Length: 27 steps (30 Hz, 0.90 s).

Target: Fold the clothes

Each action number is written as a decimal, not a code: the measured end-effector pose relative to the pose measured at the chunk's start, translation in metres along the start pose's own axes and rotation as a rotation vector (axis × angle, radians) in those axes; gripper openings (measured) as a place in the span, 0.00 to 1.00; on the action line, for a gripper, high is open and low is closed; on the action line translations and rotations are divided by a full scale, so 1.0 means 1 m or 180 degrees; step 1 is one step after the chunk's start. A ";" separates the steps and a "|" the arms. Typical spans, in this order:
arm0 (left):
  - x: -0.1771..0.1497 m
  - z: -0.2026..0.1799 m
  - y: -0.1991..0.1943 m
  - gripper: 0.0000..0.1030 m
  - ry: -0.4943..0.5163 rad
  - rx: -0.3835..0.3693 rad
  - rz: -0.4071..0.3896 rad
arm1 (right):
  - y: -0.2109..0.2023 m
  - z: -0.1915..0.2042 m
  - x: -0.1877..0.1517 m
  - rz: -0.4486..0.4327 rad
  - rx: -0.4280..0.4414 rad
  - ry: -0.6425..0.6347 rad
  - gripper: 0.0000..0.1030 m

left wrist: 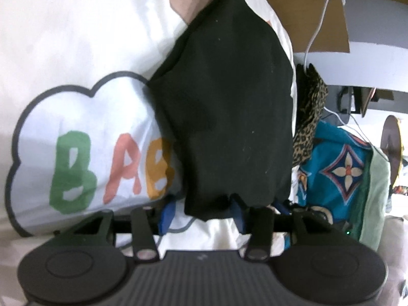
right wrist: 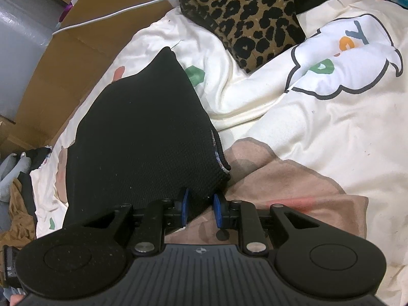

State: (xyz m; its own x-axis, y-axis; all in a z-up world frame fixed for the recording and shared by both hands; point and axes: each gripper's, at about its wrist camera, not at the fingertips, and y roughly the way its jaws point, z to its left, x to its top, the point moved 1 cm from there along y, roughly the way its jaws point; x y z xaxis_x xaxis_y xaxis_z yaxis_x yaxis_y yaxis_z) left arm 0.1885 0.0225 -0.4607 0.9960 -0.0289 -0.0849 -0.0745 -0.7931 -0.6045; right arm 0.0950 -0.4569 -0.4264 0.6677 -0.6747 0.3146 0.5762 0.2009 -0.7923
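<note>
Cream duvet [right wrist: 318,132] covers the bed, wrinkled, w/ a printed cloud outline & coloured letters [left wrist: 76,170] ("BAB" readable in left wrist view, rest hidden), plus a tan/pink printed patch [right wrist: 293,186] near the right gripper.

Cardboard boxes [right wrist: 84,51] stand beyond the duvet's far edge, a white cable [right wrist: 114,14] running across them.

Black knit garment [right wrist: 142,140] lies on the duvet close to that far edge, folded into a roughly tapered shape, point away from the right cam; hem w/ pale stitching on its near right corner. In left wrist view the same black garment [left wrist: 224,107] fills centre frame, partly covering the cloud print.

Leopard-print garment [right wrist: 244,17] sits bunched on the duvet further in, well apart from the black one. Teal cloth w/ flower-diamond pattern [left wrist: 339,168] & a pale green cloth [left wrist: 377,199] are piled past the duvet's edge in left wrist view.

Right gripper [right wrist: 201,204]: blue pads clamped on the near corner of the black garment, fabric pinched between them.

Left gripper [left wrist: 204,211]: blue fingers apart, black garment's lower edge drooping between them; pads don't look pressed on it, though the edge hides part of them.
</note>
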 end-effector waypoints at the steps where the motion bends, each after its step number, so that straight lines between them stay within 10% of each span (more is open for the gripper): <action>1: 0.000 -0.001 -0.001 0.48 0.0011 -0.0020 -0.0011 | 0.000 0.000 0.000 -0.0002 0.0010 0.0015 0.21; 12: 0.001 -0.011 0.005 0.47 0.0163 -0.0179 -0.0061 | -0.001 0.000 0.004 -0.0039 0.0128 0.0133 0.21; 18: 0.002 -0.012 0.004 0.16 0.0211 -0.0171 -0.0063 | 0.002 -0.016 0.010 -0.0032 0.0244 0.0407 0.23; 27: -0.001 -0.023 -0.011 0.10 0.0448 -0.0046 -0.0195 | -0.003 -0.032 0.007 -0.0173 0.0360 0.0858 0.23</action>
State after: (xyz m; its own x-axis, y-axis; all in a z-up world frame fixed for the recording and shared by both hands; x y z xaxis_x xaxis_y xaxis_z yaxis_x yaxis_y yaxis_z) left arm 0.1896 0.0172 -0.4360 0.9958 -0.0643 0.0644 -0.0136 -0.8047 -0.5935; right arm 0.0827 -0.4850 -0.4383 0.4940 -0.8478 0.1928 0.6667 0.2270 -0.7100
